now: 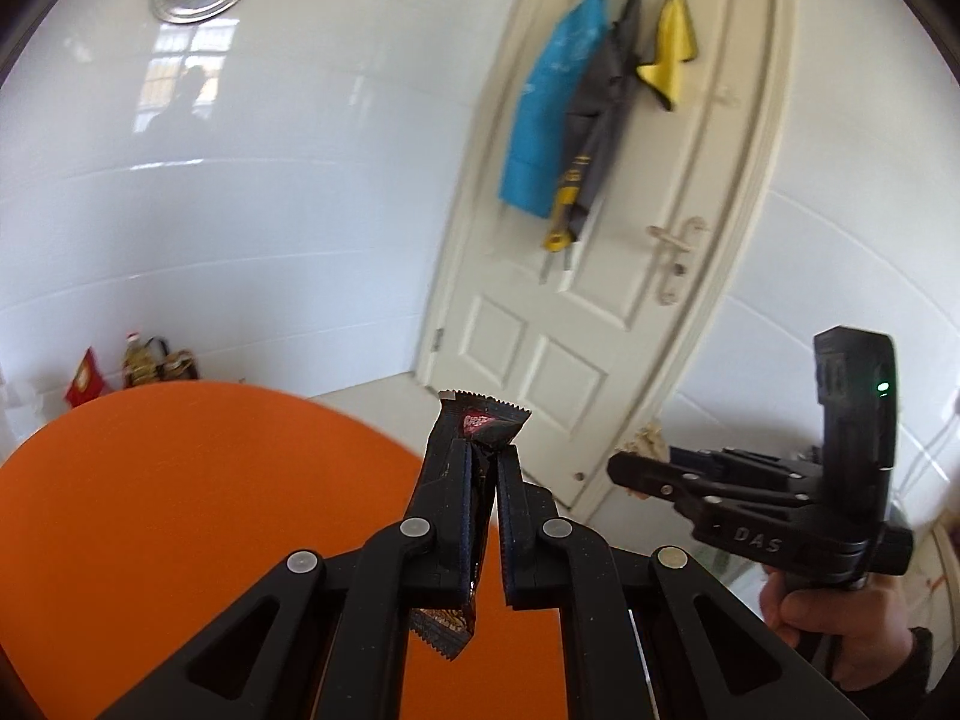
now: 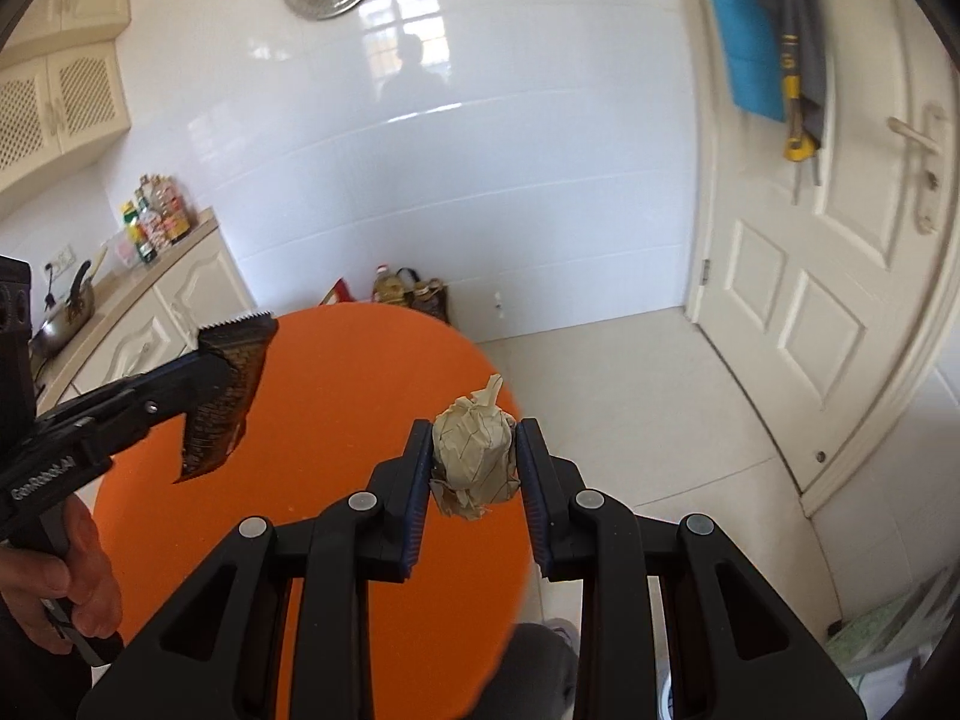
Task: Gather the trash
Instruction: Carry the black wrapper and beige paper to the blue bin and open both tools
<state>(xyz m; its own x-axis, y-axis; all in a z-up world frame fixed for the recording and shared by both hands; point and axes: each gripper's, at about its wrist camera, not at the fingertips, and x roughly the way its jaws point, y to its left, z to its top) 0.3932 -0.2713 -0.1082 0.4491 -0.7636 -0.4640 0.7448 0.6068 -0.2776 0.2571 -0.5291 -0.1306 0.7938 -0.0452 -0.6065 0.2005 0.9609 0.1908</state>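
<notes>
My left gripper (image 1: 483, 450) is shut on a dark snack wrapper (image 1: 480, 426), which stands upright between the pads with its zigzag ends sticking out above and below. The right wrist view shows that same wrapper (image 2: 225, 396) in the left gripper (image 2: 210, 372) at the left, above the round orange table (image 2: 336, 396). My right gripper (image 2: 474, 429) is shut on a crumpled beige paper wad (image 2: 474, 450), held over the table's right edge. In the left wrist view the right gripper (image 1: 624, 468) is seen from the side at the right, the wad (image 1: 648, 441) just peeking behind it.
The orange table (image 1: 198, 480) fills the lower left. A white door (image 1: 606, 312) with hung cloths and an umbrella stands beyond. Kitchen counter (image 2: 150, 276) with bottles and a pan sits far left. Bags and a bottle stand on the floor by the wall (image 2: 408, 291). A person's hand (image 2: 78, 576) grips the left handle.
</notes>
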